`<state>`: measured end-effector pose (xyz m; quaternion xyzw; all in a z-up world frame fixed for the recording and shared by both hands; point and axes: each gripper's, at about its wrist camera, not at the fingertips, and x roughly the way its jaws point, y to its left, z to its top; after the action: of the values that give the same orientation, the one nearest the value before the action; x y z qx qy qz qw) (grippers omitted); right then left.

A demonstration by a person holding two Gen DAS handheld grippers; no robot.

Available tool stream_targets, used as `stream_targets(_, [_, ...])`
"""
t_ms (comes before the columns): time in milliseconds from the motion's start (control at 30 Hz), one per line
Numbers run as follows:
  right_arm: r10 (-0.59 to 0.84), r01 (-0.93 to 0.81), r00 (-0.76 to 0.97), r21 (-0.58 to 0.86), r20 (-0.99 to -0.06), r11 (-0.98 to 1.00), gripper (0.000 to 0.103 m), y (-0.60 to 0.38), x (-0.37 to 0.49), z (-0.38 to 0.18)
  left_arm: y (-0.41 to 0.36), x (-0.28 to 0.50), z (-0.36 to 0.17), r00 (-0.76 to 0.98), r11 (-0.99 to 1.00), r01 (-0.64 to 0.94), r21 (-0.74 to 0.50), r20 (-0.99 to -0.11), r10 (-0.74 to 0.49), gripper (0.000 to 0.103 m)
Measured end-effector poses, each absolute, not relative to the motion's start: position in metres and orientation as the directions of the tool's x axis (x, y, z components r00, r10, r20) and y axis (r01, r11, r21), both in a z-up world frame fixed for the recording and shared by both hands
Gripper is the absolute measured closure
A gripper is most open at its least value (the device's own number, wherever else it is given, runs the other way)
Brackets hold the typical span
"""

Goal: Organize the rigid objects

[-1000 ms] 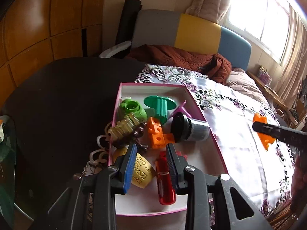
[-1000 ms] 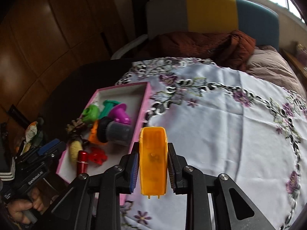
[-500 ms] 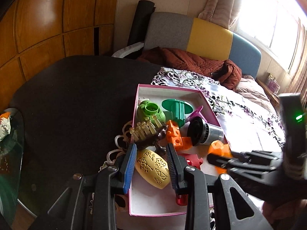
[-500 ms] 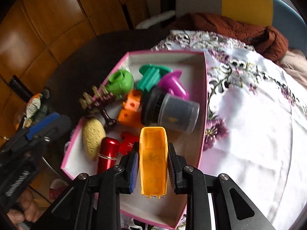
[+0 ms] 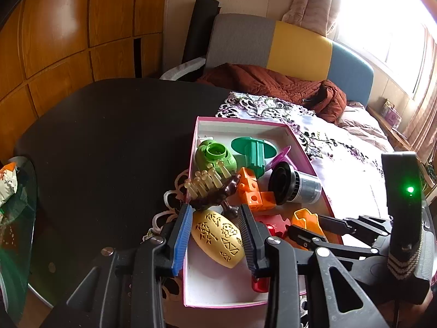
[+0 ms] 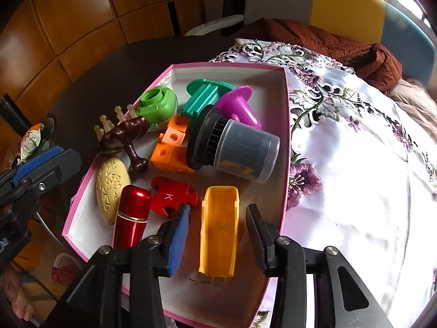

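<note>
R jaws apart round smooth orange plastic trough [image 6: 218, 229]; L jaws apart round perforated yellow oval [image 5: 217, 237].

a dark round table [image 5: 103, 142] carries a floral embroidered cloth [image 6: 355, 164] and a pink-rimmed box [image 6: 286, 125].

Yellow carved oval [image 5: 217, 237] between parted jaws

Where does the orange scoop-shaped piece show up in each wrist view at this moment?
Left wrist view: the orange scoop-shaped piece is at lower right, in the pink box, partly hidden behind the right hand-held gripper.
Right wrist view: it lies bottom centre on the box floor between the open fingers, apparently untouched.
Shared landmark: the grey cylinder with the black cap, just beyond the piece.
</note>
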<state>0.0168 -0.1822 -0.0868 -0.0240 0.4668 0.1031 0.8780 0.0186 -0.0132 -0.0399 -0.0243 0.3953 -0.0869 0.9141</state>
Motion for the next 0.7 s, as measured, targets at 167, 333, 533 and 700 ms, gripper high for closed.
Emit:
stream_targets(167, [0.144,-0.189,0.587,0.038,-0.797,0.981,0.049,-0.184,0.009,-0.077,-0.015,0.018,-0.039,0.673,0.987,0.128,-0.099,-0.722,-0.16,0.065])
stream_targets(333, [0.123,-0.148,0.631,0.036,-0.766,0.988,0.036,-0.188,0.003,-0.066,-0.016,0.016,-0.037,0.68,0.99,0.115,-0.077,-0.721,-0.135,0.062])
stream_targets(533, [0.057,-0.078,0.705,0.004,-0.707,0.997,0.017,-0.192,-0.007,-0.048,-0.014,0.012,-0.029,0.699,0.993,0.102,-0.063,-0.706,-0.116,0.062])
stream_targets(700, [-0.013,-0.03,0.756,-0.055,-0.654,0.998,0.008,-0.19,-0.014,-0.032,-0.008,0.008,-0.02,0.727,0.996,0.077,-0.05,-0.681,-0.09,0.048])
